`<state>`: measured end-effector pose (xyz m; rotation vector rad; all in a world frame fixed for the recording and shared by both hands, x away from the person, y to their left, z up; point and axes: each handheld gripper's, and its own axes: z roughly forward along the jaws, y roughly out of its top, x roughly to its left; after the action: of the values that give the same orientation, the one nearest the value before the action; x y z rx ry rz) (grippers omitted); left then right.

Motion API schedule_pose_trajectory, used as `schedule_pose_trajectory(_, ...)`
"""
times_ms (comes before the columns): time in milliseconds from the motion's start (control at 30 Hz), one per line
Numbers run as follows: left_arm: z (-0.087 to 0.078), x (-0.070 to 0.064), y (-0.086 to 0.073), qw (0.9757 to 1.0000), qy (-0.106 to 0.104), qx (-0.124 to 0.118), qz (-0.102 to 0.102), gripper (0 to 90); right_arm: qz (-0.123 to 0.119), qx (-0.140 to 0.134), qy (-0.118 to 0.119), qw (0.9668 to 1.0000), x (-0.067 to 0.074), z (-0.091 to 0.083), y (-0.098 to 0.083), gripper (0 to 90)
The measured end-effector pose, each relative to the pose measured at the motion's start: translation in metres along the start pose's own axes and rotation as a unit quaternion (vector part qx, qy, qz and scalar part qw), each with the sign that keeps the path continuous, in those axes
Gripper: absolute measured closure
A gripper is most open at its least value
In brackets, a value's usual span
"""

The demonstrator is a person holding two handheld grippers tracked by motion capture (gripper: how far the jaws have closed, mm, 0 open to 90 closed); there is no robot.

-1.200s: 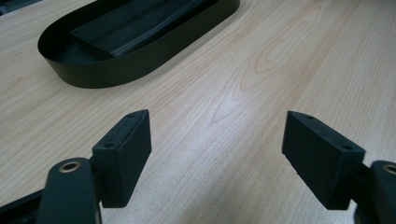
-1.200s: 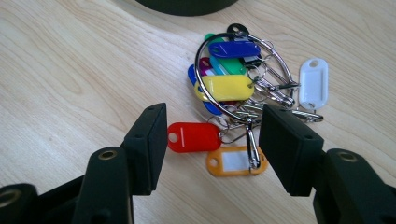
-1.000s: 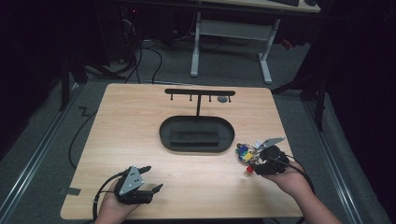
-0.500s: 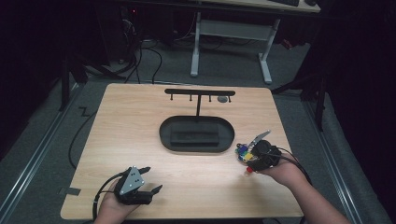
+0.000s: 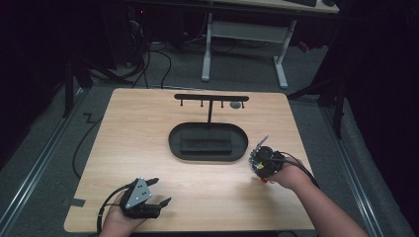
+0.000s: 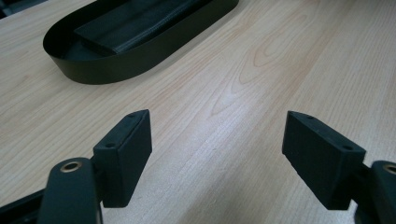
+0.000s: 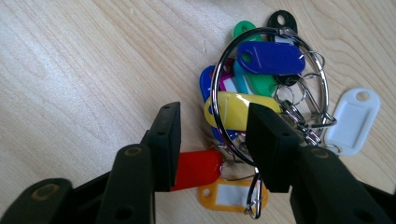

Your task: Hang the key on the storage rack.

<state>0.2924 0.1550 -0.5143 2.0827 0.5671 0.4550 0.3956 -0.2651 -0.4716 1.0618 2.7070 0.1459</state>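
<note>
Pale wood table [image 5: 148, 148] carries everything, with a dark floor around it. Toward its far middle sits a black oval tray [image 5: 207, 141] with a flat black block [image 5: 205, 145] inside, and behind the tray stands a black T-shaped rack [image 5: 211, 98] with short pegs under its bar. Near the front left corner the left gripper [image 5: 159, 191] rests in the person's hand, low over bare wood and well apart from the tray; in its own view the two jaws stand wide apart with nothing between them [image 6: 217, 158]. At the right side, just beside the tray's end, the right gripper [image 5: 259, 168] points down at a bunch of key tags [image 7: 261, 93] lying on the wood. Its jaws [image 7: 212, 140] have just been closing and stand partly closed around the near edge of the metal ring [image 7: 215, 93], over the yellow tag [image 7: 233, 109] and red tag [image 7: 198, 169]; whether the pads already press on the ring I cannot tell
</note>
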Motion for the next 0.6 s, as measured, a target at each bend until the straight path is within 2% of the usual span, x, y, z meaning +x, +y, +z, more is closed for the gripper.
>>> schedule_pose_trajectory(300,-0.0029,-0.0013,-0.0015,1.0,-0.001,-0.001,-0.002,25.1,-0.028,0.02,-0.004,0.9994,0.0033,0.009,0.0049,68.9)
schedule_pose_trajectory(600,-0.0024,-0.0028,-0.0011,1.0,-0.004,0.002,0.002,25.2,-0.045,0.018,-0.013,0.9987,0.0055,0.0022,0.0048,86.2)
